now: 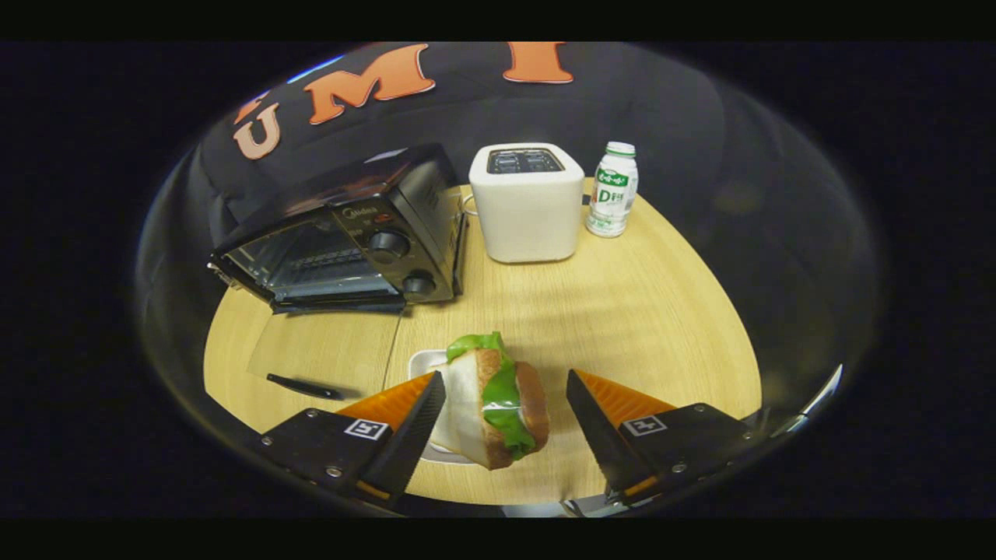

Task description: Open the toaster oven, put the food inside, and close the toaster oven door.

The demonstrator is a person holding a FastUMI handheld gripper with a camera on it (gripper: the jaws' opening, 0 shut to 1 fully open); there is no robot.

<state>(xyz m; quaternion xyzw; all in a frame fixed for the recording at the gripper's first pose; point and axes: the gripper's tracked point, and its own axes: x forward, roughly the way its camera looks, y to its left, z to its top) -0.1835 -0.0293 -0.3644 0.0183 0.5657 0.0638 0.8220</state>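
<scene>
Straddling the sandwich (498, 404), the gripper (506, 389) hangs low over the wooden table (622, 311) with its two fingers spread wide. One finger (416, 424) sits right against the pale bread side of the sandwich, possibly touching it, while the other finger (591, 428) stands off with a clear strip of tabletop showing between it and the crust. So the jaws are parted and nothing is clamped.

The sandwich stands on edge between the fingers, a wedge of white bread and brown crust with a green lettuce leaf running through it and poking out at the far end. It rests on a small white dish (424, 362), whose rim peeks out just beyond the nearer finger.

Beyond the fingers and off to one side sits the black toaster oven (350, 233), angled on the table. Its glass door (327, 346) is dropped fully open and lies flat on the wood, the dark handle (303, 386) at its near edge, close to the finger on that side. The wire rack inside shows through the mouth of the oven, and two round knobs sit one above the other on its front panel.

Next to the oven, farther back, stands a white pop-up toaster (527, 204), and just beside that a small white bottle (612, 190) with a green label.
</scene>
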